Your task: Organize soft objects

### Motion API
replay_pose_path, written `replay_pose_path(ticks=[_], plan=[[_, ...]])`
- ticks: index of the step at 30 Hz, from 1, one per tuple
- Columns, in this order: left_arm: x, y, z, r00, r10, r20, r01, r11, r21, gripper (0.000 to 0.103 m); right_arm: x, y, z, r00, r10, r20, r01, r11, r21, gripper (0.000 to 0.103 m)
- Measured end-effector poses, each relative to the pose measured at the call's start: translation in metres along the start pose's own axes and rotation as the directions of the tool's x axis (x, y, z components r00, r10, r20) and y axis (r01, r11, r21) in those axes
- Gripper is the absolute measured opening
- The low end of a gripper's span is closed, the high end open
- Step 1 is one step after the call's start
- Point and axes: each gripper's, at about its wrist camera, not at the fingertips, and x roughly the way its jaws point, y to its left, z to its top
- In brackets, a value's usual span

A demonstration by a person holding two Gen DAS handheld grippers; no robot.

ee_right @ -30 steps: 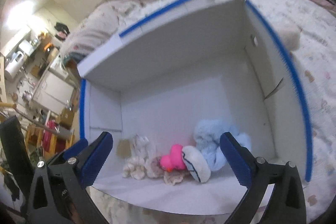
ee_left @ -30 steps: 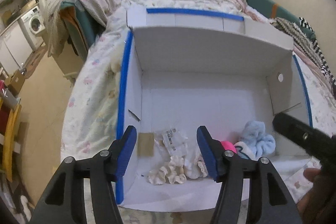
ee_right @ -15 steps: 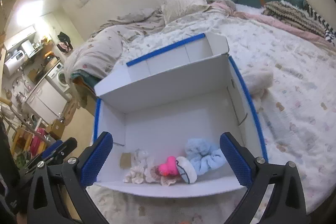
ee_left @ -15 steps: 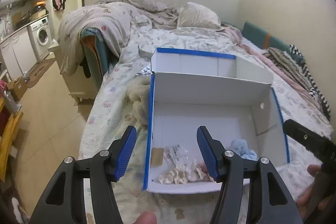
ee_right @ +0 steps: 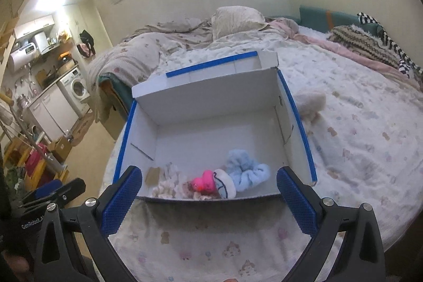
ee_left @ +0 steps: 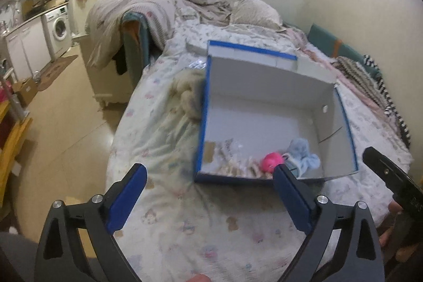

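Observation:
A white cardboard box (ee_left: 267, 75) (ee_right: 211, 99) with blue-taped edges lies open on the bed. Along its near wall sit a light blue fluffy piece (ee_left: 302, 153) (ee_right: 244, 169), a pink plush (ee_left: 271, 161) (ee_right: 205, 181), a white cap-like piece (ee_right: 224, 185) and cream frilly pieces (ee_left: 236, 167) (ee_right: 165, 185). A cream fluffy item (ee_left: 189, 94) (ee_right: 309, 103) rests on the bedspread outside the box. My left gripper (ee_left: 210, 185) hangs over the bedspread short of the box, its jaws opening wide with nothing between them. My right gripper (ee_right: 208, 188) stands open and empty before the box's near wall.
The bed carries a heaped duvet (ee_left: 132, 7), a pillow (ee_right: 236, 17) and striped and knitted cloths (ee_right: 370, 44) at the far right. Left of the bed lie bare floor, a washing machine (ee_left: 59, 25) and kitchen cabinets. A yellow rack (ee_left: 10, 139) stands at the left edge.
Both grippers have pulled back and up from the box, which now looks smaller and farther. The left jaws have spread much wider. The objects stay in the box.

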Motion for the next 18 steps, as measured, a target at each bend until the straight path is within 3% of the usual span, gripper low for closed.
replay_pose_path(ticks=[8, 18], plan=[[0.01, -0.009, -0.011, 0.996, 0.09, 0.022, -0.091, 0.994, 0.052, 0.096, 0.016, -0.001, -0.012, 0.999, -0.025, -0.041, 0.024, 0.999, -0.027, 0.103], [0.018, -0.011, -0.012, 0.998, 0.057, 0.001, -0.057, 0.996, 0.062, 0.096, 0.018, -0.005, -0.012, 0.998, -0.041, -0.046, 0.041, 0.999, -0.009, 0.103]])
